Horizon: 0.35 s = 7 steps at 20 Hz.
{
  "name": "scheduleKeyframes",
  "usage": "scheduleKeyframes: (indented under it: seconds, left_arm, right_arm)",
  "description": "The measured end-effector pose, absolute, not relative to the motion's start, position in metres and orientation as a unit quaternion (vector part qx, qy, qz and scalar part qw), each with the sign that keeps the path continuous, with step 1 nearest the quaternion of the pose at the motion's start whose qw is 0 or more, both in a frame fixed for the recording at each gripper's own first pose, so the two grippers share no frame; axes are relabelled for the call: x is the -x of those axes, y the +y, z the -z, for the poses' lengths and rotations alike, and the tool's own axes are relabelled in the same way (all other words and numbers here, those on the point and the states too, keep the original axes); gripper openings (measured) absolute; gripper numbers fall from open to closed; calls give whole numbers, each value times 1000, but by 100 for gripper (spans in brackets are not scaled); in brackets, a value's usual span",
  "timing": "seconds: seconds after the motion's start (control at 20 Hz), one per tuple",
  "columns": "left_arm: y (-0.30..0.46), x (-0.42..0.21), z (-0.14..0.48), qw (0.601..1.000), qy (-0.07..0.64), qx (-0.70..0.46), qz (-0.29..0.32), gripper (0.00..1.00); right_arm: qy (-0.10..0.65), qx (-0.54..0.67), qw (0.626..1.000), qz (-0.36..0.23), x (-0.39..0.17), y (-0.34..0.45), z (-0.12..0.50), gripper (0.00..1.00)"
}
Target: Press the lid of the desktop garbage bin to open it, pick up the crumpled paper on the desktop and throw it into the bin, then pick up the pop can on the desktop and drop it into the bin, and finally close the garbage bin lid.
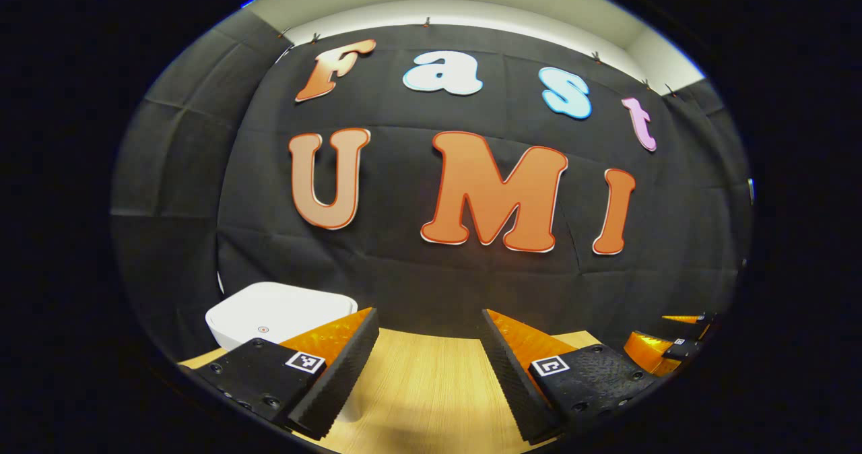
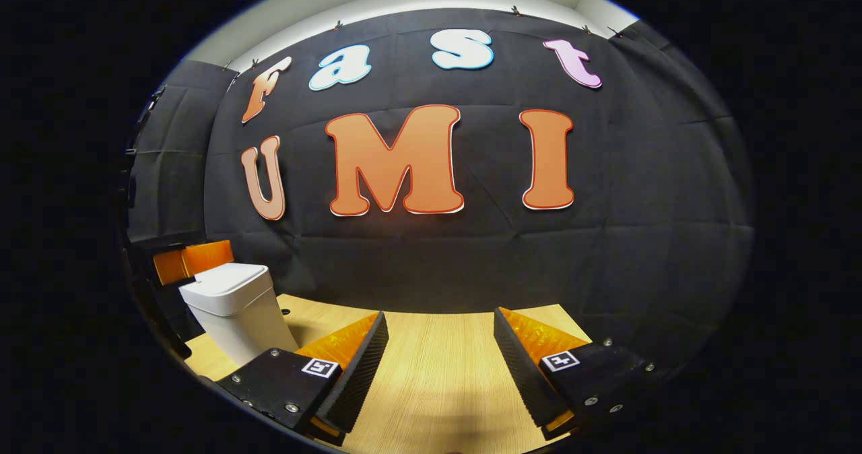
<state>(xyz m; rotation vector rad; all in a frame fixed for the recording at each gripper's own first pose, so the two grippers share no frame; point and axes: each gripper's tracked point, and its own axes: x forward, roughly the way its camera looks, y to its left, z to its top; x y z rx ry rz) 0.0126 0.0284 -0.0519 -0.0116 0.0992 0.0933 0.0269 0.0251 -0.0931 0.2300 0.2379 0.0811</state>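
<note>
The white desktop garbage bin [image 1: 276, 312] sits low on the left in the left gripper view, its lid down flat with a small round mark on top. My left gripper [image 1: 429, 315] is open above the wooden table [image 1: 417, 386], just right of the bin, with nothing between its fingers. In the right gripper view the bin [image 2: 232, 306] stands at the far left with its lid shut, and part of the left gripper [image 2: 192, 260] shows beside it. My right gripper [image 2: 441, 315] is open and holds nothing, well to the right of the bin.
The black cloth wall [image 2: 431, 265] rises right behind the table's far edge. In the left gripper view the right gripper [image 1: 673, 345] shows at the far right edge. Bare wooden tabletop [image 2: 438, 380] lies ahead of both grippers.
</note>
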Motion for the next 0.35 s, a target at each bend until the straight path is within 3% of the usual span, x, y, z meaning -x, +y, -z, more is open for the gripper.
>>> scheduleKeyframes:
  seconds: [0.35]
  left_arm:
    - [-13, -7, 81, 996, 87, 8, -24, 96]
  right_arm:
    - [118, -111, 986, -41, -26, 28, 95, 94]
